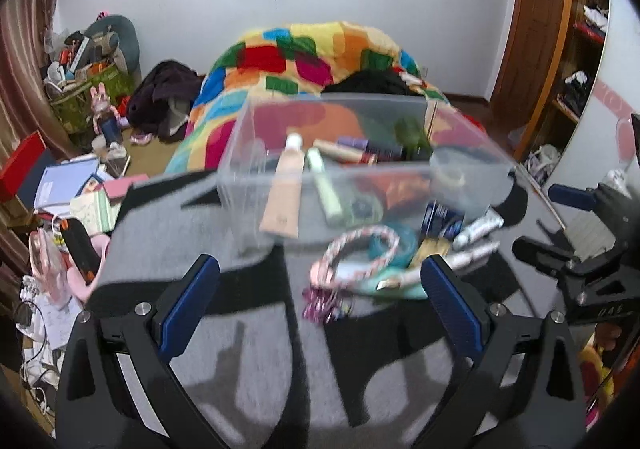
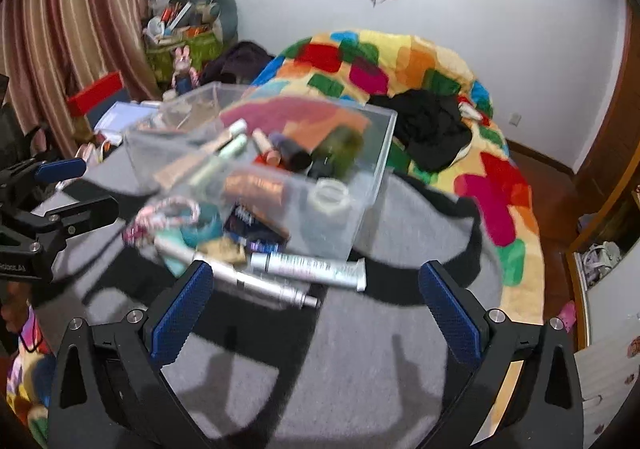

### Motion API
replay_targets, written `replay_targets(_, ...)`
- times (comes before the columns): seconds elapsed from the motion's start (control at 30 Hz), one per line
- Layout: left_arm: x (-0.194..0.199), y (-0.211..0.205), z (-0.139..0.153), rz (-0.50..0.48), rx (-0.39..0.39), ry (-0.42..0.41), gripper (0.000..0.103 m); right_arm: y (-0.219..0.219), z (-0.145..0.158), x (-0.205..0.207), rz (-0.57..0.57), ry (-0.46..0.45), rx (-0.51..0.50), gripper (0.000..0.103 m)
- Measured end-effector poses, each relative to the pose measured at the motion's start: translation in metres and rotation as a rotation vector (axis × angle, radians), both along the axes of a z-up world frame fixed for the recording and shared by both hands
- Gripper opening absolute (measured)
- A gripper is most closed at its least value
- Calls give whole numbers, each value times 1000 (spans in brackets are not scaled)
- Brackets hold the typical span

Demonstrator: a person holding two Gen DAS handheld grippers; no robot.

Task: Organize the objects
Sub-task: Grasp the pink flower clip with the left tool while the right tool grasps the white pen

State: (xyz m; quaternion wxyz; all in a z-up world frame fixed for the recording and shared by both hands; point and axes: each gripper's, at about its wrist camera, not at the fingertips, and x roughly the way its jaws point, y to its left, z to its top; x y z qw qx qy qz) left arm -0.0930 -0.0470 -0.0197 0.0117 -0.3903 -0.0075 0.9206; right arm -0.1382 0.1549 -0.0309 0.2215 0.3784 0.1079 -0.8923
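In the left wrist view, the left gripper (image 1: 320,289) was wide open and held nothing. A clear box (image 1: 248,153) sat at 12 o'clock on the grey cloth (image 1: 256,349), with a tan tube (image 1: 282,193) and a green tube (image 1: 326,189) inside. A pink rope ring (image 1: 356,253) lay just past the fingers.

In the right wrist view, the right gripper (image 2: 316,285) was wide open too, holding nothing. Two silver tubes (image 2: 312,265) lay between its fingers, at 12 o'clock. The clear box (image 2: 380,153) sat behind them.

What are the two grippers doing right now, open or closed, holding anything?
Left gripper: open, holding nothing, above the grey and black cloth.
Right gripper: open, holding nothing, facing the silver tubes.
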Motion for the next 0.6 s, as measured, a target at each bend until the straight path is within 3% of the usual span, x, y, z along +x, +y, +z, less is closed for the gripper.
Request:
replay_targets(0.1, 1, -2, -15, -20, -8, -61, 73, -1, -11, -4, 26, -47, -2, 83)
replay_targets(0.17, 2, -3, -23, -26, -13, -91, 67, -3, -18, -8, 44, -83, 4, 69)
replay_targets(0.23, 2, -4, -30, -32, -16, -112, 61, -6, -23, -10, 63, -109, 4, 62)
replay_targets(0.47, -7, -3, -43, -39, -19, -155, 46, -21, -34, -14, 109, -138, 39, 48)
replay_targets(0.6, -10, -1, -41, -42, -2, -155, 21, -27, -37, -13, 128, -140, 61, 38)
